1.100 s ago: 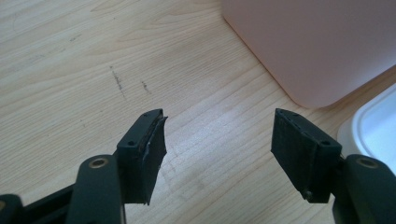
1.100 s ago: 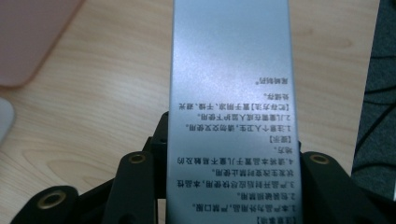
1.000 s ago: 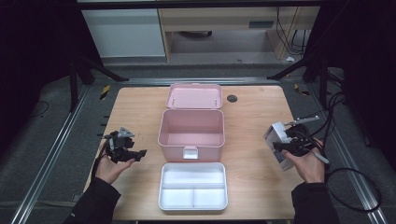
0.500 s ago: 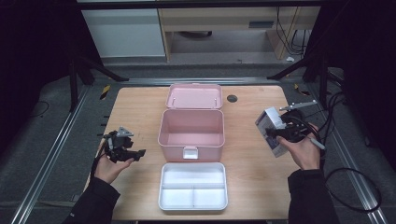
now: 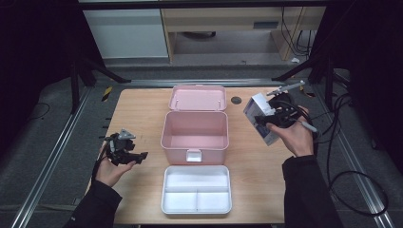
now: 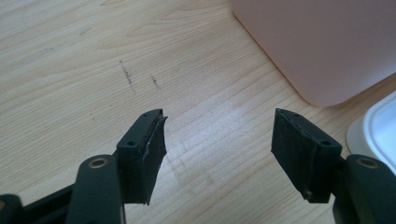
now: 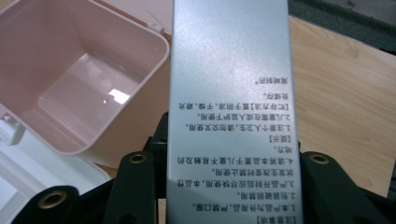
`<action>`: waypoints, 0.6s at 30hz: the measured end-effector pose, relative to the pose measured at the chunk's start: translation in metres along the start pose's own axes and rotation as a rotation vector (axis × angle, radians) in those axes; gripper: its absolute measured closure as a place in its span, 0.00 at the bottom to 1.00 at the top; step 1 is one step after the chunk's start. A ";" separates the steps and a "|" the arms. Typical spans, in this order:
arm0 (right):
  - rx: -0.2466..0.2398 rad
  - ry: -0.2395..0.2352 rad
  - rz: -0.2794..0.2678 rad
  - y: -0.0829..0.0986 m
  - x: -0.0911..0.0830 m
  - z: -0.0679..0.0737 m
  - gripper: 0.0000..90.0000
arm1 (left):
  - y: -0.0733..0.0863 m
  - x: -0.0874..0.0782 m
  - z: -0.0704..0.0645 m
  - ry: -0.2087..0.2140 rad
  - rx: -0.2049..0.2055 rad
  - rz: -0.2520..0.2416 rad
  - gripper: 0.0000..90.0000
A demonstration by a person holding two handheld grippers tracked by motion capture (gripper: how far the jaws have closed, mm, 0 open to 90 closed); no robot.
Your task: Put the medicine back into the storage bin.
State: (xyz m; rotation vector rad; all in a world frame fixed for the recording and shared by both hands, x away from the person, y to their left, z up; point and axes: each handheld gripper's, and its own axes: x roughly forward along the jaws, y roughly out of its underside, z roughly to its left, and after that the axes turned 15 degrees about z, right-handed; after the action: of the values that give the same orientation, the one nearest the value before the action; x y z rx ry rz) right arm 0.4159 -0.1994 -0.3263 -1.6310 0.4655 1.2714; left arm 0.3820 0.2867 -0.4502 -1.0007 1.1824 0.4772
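Note:
An open pink box with its lid folded back stands mid-table; its inside holds nothing. My right gripper hovers to the right of it, shut on a silver-white carton with printed text. The carton hangs tilted above the wood, close to the box's right wall. At the table's left side, my left gripper rests low over bare wood, open, with nothing between its fingertips. The pink box's corner shows just ahead of it.
A white divided tray lies in front of the pink box, near the table's front edge. A dark round grommet sits at the back right of the table. Cables trail off the right side.
My right gripper has carried the carton up and leftward, toward the pink box. The left gripper has stayed in place.

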 end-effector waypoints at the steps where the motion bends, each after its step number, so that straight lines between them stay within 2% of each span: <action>1: -0.009 0.001 -0.002 -0.004 -0.001 0.002 0.63 | 0.000 0.000 0.000 0.000 0.000 0.000 0.39; 10: -0.069 -0.018 -0.021 -0.039 -0.004 0.025 0.63 | 0.000 0.000 0.001 0.000 -0.002 0.000 0.39; 18: -0.114 -0.047 -0.016 -0.064 0.008 0.042 0.63 | 0.001 0.000 0.002 0.003 -0.005 -0.002 0.39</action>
State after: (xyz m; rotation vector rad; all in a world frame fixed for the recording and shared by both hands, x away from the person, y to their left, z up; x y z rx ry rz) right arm 0.4460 -0.1325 -0.3036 -1.6917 0.3564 1.3424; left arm 0.3823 0.2888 -0.4504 -1.0077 1.1834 0.4775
